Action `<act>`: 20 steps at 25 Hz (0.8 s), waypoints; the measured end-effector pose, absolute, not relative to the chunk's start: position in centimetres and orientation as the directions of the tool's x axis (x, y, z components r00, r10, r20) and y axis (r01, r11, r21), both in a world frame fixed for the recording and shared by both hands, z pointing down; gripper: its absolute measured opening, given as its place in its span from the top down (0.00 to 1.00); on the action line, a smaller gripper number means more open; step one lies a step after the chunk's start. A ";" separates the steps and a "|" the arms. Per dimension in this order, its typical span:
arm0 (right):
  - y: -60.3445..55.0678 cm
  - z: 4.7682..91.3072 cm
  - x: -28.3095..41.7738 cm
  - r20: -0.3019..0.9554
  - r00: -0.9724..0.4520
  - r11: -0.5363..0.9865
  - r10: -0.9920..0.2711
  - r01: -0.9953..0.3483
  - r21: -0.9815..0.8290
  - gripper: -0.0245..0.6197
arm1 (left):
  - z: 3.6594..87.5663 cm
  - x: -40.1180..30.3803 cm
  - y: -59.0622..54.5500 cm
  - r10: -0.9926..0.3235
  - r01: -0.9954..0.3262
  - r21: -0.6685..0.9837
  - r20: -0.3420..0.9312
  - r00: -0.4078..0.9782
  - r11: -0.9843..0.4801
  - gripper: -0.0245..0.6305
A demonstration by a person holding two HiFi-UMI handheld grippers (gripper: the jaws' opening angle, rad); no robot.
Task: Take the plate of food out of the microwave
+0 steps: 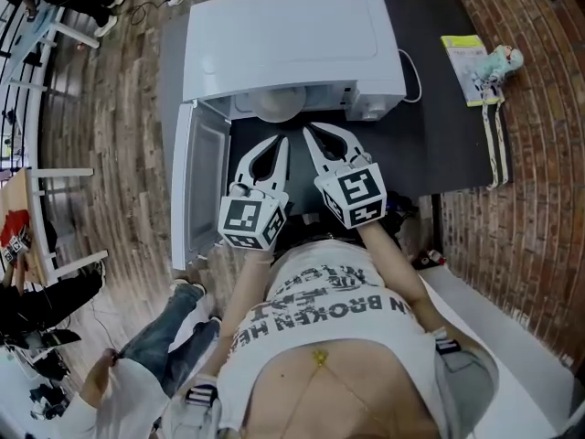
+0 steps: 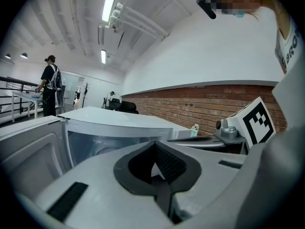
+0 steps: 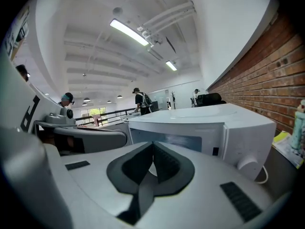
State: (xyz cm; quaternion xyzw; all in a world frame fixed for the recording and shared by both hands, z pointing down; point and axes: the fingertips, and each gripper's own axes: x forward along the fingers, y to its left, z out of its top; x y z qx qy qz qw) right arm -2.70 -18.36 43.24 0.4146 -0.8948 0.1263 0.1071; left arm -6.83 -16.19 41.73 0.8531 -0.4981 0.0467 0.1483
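Note:
The white microwave (image 1: 288, 39) stands on a dark table, its door (image 1: 203, 186) swung open to the left. A pale round plate (image 1: 279, 106) shows at the mouth of the cavity; what lies on it is hidden. Both grippers hang side by side just in front of the opening, apart from the plate. My left gripper (image 1: 282, 144) is shut with nothing in it, and so is my right gripper (image 1: 308, 133). In the left gripper view the shut jaws (image 2: 153, 145) point at the microwave (image 2: 119, 125). In the right gripper view the shut tips (image 3: 153, 144) face the microwave's front (image 3: 190, 135).
The dark table (image 1: 448, 144) carries a yellow-green booklet (image 1: 464, 55) and a small toy (image 1: 504, 60) at its right end, with a strap (image 1: 498, 144) hanging over the edge. A cord (image 1: 413, 73) loops beside the microwave. Another person's legs (image 1: 160, 337) are at lower left.

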 end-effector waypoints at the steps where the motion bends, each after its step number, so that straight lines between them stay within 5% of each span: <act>1: -18.6 43.3 -3.0 0.298 -0.625 0.615 -0.722 -0.776 -0.138 0.95 | 41.8 -7.2 -16.5 -0.829 -0.859 0.202 0.231 0.509 -0.470 0.95; 20: -22.5 45.7 -6.4 0.363 -0.545 0.536 -0.756 -0.833 -0.136 0.95 | 44.9 -11.4 -20.9 -0.771 -0.815 0.261 0.272 0.576 -0.517 0.95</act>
